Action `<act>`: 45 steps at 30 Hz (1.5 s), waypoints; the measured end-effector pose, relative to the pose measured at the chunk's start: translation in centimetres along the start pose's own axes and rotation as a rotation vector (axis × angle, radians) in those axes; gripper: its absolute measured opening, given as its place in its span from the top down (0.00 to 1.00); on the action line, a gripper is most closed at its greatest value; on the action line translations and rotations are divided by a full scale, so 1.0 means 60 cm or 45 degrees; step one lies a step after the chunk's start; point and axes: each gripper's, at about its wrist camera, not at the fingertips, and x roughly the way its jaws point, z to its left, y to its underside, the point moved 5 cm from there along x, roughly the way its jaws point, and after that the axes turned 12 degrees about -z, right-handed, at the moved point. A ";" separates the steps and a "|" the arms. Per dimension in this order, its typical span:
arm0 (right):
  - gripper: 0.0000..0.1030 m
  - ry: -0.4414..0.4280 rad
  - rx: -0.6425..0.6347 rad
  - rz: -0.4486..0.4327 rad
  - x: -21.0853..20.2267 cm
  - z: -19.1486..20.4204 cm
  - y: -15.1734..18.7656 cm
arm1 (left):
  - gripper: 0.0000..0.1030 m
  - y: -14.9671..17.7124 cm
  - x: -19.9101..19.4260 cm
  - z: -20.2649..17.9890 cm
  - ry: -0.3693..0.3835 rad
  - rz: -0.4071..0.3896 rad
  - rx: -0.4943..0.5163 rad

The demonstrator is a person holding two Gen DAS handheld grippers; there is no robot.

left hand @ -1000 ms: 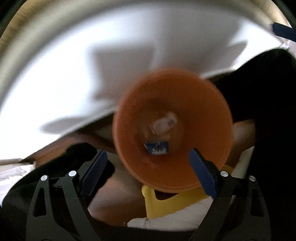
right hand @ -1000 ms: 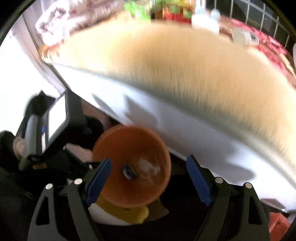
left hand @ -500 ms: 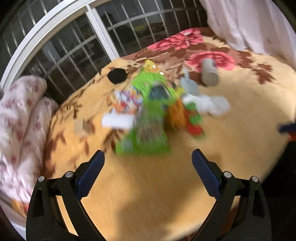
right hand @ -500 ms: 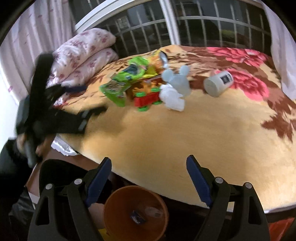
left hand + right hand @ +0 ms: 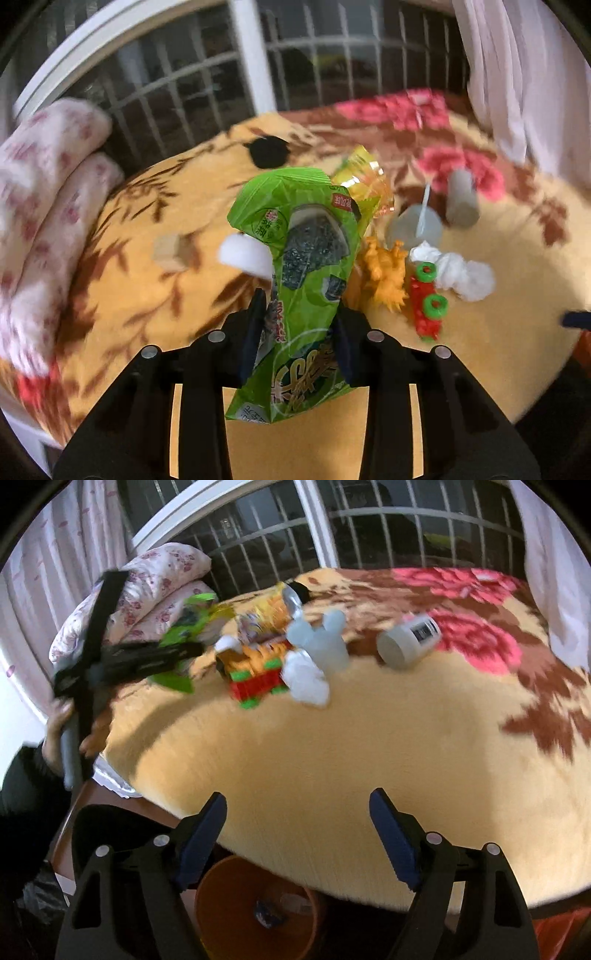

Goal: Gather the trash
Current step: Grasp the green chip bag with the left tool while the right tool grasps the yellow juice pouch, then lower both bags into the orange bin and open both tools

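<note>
Left gripper (image 5: 299,328): jaws closing, pads pinching the green snack bag (image 5: 306,266), which is lifted clear above the blanket (image 5: 147,288).
Litter on blanket: yellow wrapper (image 5: 365,177) behind the bag; orange toy (image 5: 384,273), red-green block toy (image 5: 424,306) and white crumpled tissue (image 5: 458,273) close together to its right.
Right gripper (image 5: 295,819): jaws spread wide, closing slightly, nothing between them.
Orange bin (image 5: 255,908): on the floor below the bed edge, scraps inside.

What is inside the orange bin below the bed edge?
In the orange bin a small blue wrapper lies on the bottom, with something pale beside it, too dim to identify. The right gripper's frame covers the bin's near part.
</note>
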 end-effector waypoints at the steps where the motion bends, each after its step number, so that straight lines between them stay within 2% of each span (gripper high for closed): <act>1: 0.24 -0.018 -0.015 -0.005 0.006 0.007 -0.015 | 0.68 0.009 -0.025 0.011 -0.005 -0.017 -0.034; 6: 0.22 -0.145 -0.124 0.006 0.069 0.053 -0.113 | 0.68 0.066 -0.127 0.044 -0.027 -0.060 -0.158; 8: 0.18 -0.202 -0.131 0.009 0.108 0.067 -0.165 | 0.68 0.086 -0.151 0.051 -0.040 -0.060 -0.179; 9: 0.10 -0.216 -0.155 0.014 0.126 0.071 -0.185 | 0.68 0.099 -0.165 0.054 -0.056 -0.068 -0.184; 11: 0.07 -0.187 -0.239 0.019 0.173 0.069 -0.227 | 0.68 0.116 -0.182 0.057 -0.059 -0.077 -0.198; 16: 0.06 -0.148 -0.424 0.133 0.277 0.031 -0.275 | 0.68 0.144 -0.203 0.067 -0.012 -0.083 -0.247; 18: 0.06 -0.189 -0.422 0.172 0.306 0.021 -0.281 | 0.68 0.146 -0.201 0.069 -0.006 -0.084 -0.247; 21: 0.06 -0.307 -0.403 0.214 0.336 0.031 -0.281 | 0.68 0.146 -0.195 0.070 0.010 -0.090 -0.262; 22: 0.09 -0.324 -0.436 0.217 0.345 0.042 -0.279 | 0.68 0.144 -0.192 0.070 0.021 -0.092 -0.271; 23: 0.16 -0.332 -0.465 0.223 0.353 0.053 -0.277 | 0.68 0.144 -0.190 0.069 0.023 -0.093 -0.273; 24: 0.43 -0.349 -0.462 0.254 0.362 0.060 -0.274 | 0.68 0.142 -0.185 0.068 0.017 -0.089 -0.271; 25: 0.47 -0.358 -0.437 0.290 0.370 0.062 -0.270 | 0.68 0.142 -0.181 0.068 0.012 -0.082 -0.271; 31: 0.51 -0.345 -0.421 0.305 0.349 0.063 -0.246 | 0.68 0.159 -0.160 0.061 0.054 -0.025 -0.312; 34: 0.49 -0.302 -0.493 0.316 0.346 0.075 -0.231 | 0.68 0.166 -0.157 0.052 0.092 -0.007 -0.339; 37: 0.52 -0.283 -0.544 0.345 0.350 0.086 -0.216 | 0.68 0.168 -0.168 0.042 0.108 -0.019 -0.342; 40: 0.61 -0.272 -0.492 0.312 0.343 0.083 -0.221 | 0.68 0.168 -0.179 0.040 0.103 -0.028 -0.338; 45: 0.63 -0.262 -0.409 0.146 0.275 0.090 -0.253 | 0.68 0.171 -0.194 0.038 0.089 -0.039 -0.315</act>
